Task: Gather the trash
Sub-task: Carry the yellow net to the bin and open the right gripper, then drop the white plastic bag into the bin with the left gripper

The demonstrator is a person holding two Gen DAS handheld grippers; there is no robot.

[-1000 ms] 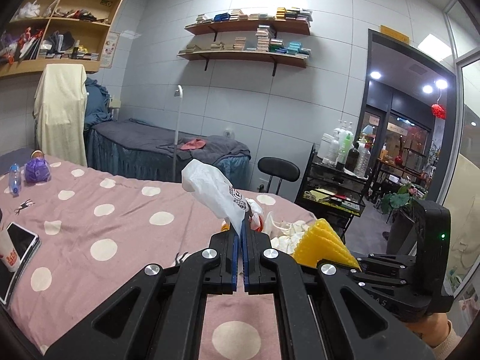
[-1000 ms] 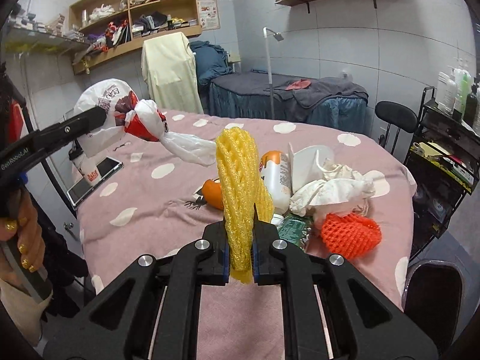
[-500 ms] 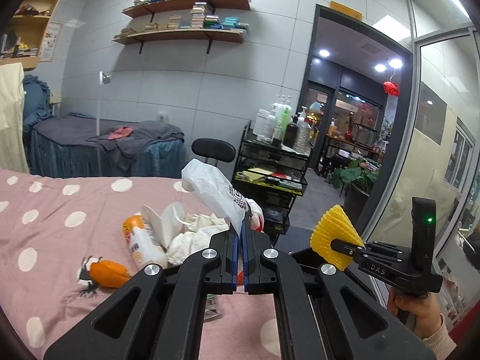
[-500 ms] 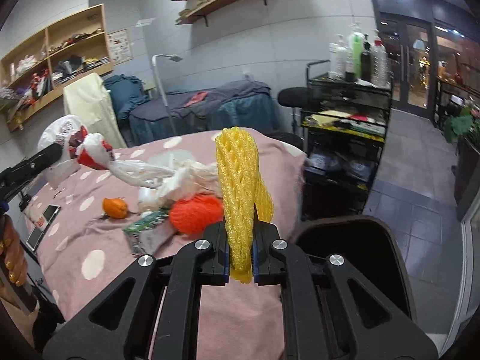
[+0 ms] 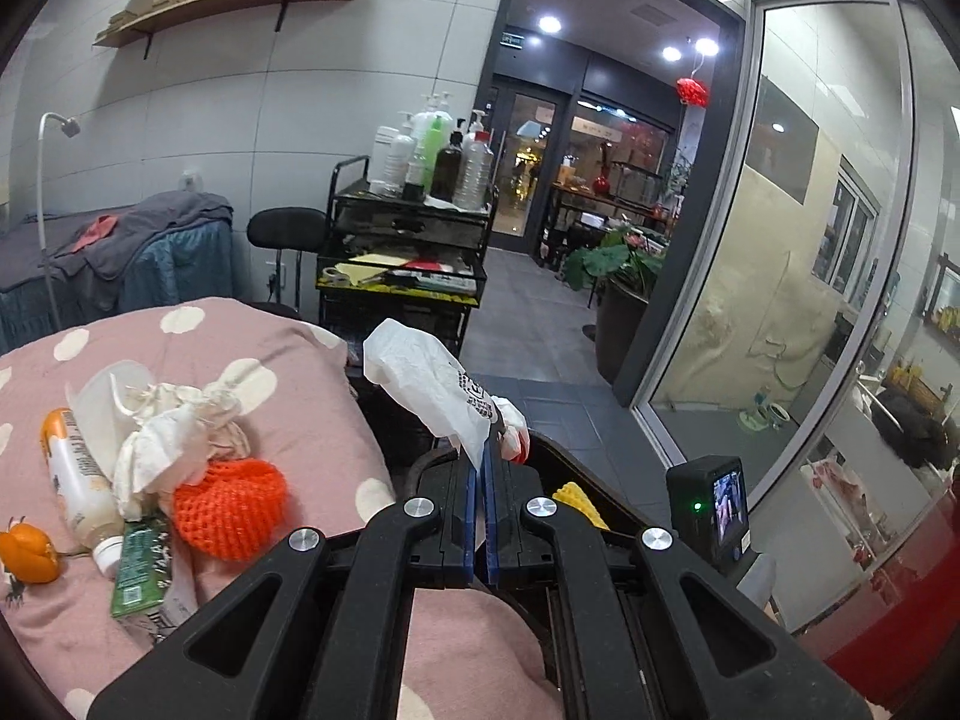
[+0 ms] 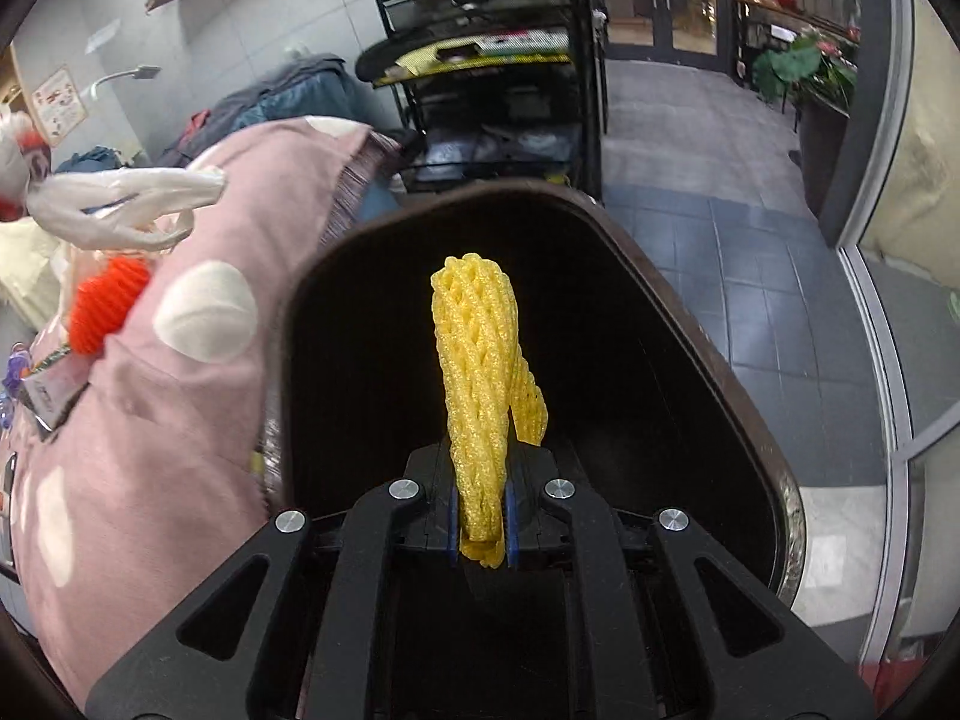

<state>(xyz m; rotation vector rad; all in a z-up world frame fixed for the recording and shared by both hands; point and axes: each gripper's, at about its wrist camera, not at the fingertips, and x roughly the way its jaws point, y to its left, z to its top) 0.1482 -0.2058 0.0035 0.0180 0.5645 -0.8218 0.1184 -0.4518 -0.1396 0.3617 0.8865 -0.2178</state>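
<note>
**Two grippers carrying trash to the bin beside the bed**

Right gripper [image 6: 480, 531]: jaws clamped on the lower end of a yellow foam net [image 6: 477, 372], which stands up between the pads and leans out over the mouth of a dark bin [image 6: 708, 360]. The net hangs above the black interior, not yet released. Left gripper [image 5: 480, 519]: jaws closed tight on a white plastic bag [image 5: 420, 384] with printed lettering and a red patch; the bag flares upward from the pads and sits near the bin's rim, beside the bed edge.

Outward from the grippers: the bin stands on the floor against the pink polka-dot bedcover [image 5: 258, 336]. On the cover lie the items not yet collected: an orange foam net [image 5: 231, 507], crumpled white tissue [image 5: 162, 438], a plastic bottle [image 5: 75, 480] on its side, a green packet [image 5: 138, 564] and a small orange fruit [image 5: 27, 552]. A black trolley [image 5: 408, 252] with bottles stands behind.

Likely hazards, judged from this arrangement: the foam net is light and springy, so on release it may cling to a pad or bounce onto the rim. The bag's loose upper part could catch air and drift onto the bedcover if let go before it is over the opening. Both grippers converge on one mouth, so they may collide
</note>
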